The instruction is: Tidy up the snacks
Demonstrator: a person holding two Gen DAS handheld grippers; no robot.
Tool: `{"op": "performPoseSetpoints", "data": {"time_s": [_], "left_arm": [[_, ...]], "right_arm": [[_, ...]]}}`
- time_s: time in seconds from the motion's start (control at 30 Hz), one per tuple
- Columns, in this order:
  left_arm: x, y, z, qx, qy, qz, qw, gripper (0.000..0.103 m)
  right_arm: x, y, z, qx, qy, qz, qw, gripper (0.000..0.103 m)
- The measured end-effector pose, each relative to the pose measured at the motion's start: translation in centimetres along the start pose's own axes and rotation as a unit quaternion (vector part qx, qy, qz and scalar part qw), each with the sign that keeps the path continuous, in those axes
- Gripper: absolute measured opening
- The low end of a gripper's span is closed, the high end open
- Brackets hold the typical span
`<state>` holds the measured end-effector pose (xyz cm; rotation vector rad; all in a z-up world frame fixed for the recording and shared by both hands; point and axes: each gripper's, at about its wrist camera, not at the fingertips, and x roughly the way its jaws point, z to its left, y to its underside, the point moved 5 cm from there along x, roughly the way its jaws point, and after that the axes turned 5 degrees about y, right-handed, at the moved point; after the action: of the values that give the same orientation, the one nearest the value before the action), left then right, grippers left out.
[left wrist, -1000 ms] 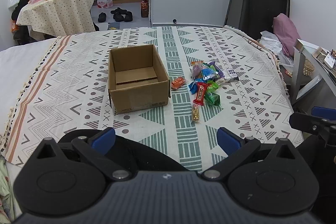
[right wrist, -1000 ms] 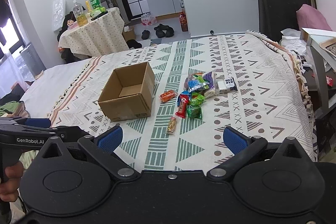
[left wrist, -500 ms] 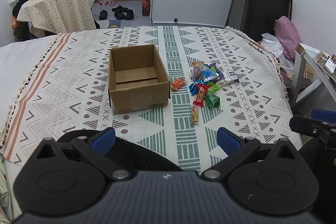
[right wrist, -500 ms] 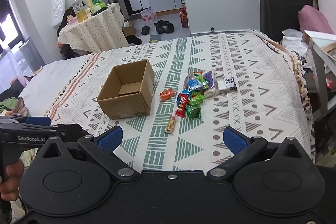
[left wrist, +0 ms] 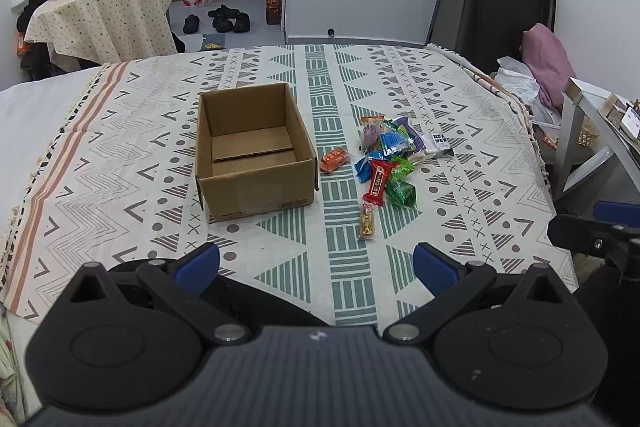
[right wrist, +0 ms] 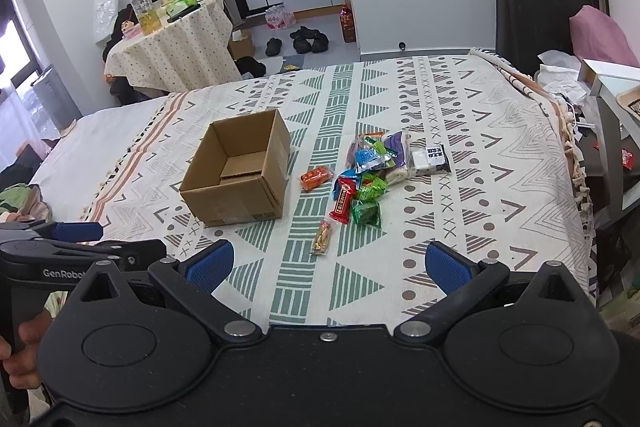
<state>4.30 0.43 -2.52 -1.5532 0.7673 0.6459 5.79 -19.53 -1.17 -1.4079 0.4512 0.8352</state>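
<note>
snacks piled beside an empty box on the bed

cardboard box (left wrist: 254, 151) sits open near the middle of the patterned bed (left wrist: 472, 147), nothing inside. snack pile (left wrist: 390, 155) lies just to its right, an orange packet (left wrist: 335, 159) between them. left hand-held gripper (left wrist: 316, 263) and right hand-held gripper (right wrist: 330, 261) both hover over the near edge, jaws spread wide, holding nothing
</note>
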Motion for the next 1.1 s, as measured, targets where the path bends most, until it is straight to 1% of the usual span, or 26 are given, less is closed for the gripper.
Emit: {"op": "performPoseSetpoints", "data": {"time_s": [0.2, 0.37, 0.67, 0.93, 1.1], "left_arm": [[1.3, -0.3, 0.1, -0.005, -0.001, 0.009, 0.9999, 0.102], [2.4, -0.8, -0.1, -0.006, 0.000, 0.018, 0.9998, 0.102], [5.3, -1.9, -0.4, -0.015, 0.001, 0.030, 0.9995, 0.102], [8.5, -2.6, -0.7, -0.027, 0.006, 0.035, 0.9990, 0.102], [11.0, -2.8, -0.8, -0.043, 0.005, 0.048, 0.9979, 0.102]], "right_arm": [[0.7, -0.8, 0.2, 0.017, -0.008, 0.013, 1.000, 0.103], [1.3, -1.5, 0.1, 0.015, 0.006, 0.015, 1.000, 0.103], [4.7, -2.1, -1.6, 0.039, 0.015, 0.037, 0.998, 0.103], [7.9, -1.7, -3.0, 0.039, -0.010, 0.055, 0.998, 0.103], [10.2, -1.6, -3.9, 0.043, -0.021, 0.067, 0.997, 0.103]]}}
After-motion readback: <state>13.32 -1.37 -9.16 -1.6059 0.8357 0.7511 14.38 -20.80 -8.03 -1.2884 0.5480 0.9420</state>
